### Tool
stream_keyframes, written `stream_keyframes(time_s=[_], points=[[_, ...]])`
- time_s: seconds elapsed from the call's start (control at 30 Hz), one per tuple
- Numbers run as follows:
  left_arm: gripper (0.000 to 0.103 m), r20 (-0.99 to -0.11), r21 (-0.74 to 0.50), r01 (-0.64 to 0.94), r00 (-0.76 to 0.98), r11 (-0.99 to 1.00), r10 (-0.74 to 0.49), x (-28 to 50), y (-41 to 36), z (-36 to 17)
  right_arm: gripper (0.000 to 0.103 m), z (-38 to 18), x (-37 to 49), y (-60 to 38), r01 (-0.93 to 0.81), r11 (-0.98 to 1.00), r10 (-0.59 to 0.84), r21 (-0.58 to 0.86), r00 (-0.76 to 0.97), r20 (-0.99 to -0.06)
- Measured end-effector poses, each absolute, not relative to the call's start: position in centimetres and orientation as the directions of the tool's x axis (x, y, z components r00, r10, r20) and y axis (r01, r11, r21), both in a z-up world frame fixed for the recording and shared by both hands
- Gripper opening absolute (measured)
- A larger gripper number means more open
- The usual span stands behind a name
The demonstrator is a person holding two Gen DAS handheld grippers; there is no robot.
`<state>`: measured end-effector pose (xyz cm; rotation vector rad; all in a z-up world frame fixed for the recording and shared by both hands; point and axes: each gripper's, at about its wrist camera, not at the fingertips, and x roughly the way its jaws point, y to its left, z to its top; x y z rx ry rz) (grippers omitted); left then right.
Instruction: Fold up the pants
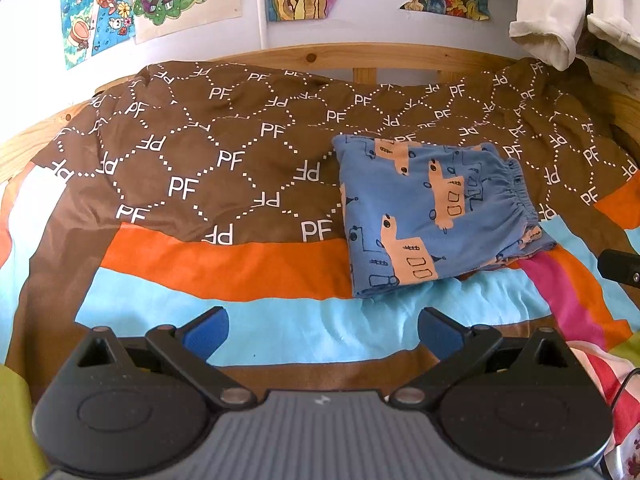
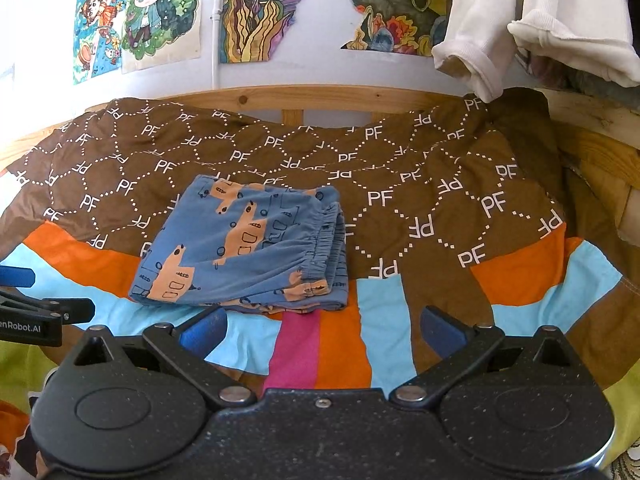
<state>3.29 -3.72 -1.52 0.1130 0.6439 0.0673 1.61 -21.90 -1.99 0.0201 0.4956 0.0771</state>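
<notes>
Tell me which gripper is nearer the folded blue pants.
Right, slightly. The right gripper sits just short of the folded blue pants' near edge; the left gripper is back and to their left. Both are open, touching nothing.

Patterned bedspread [image 1: 224, 184]; wall drawings [image 2: 160, 12]; wooden bedframe [image 2: 320, 96]

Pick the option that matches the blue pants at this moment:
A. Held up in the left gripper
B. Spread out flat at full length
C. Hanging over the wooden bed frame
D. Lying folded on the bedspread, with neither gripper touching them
D: the blue pants lie as a compact folded stack on the bedspread, while the left gripper and right gripper are both open and apart from them.
</notes>
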Motion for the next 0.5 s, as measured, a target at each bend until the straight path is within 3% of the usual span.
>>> stream_keyframes(time_s=[0.5], points=[[0.103,-0.616,0.109,0.009,0.785,0.994,0.061,3.08,-3.99,-1.33,0.102,-1.89,1.59,-21.99,-0.072,0.997,0.082,0.039,0.877,-0.474]])
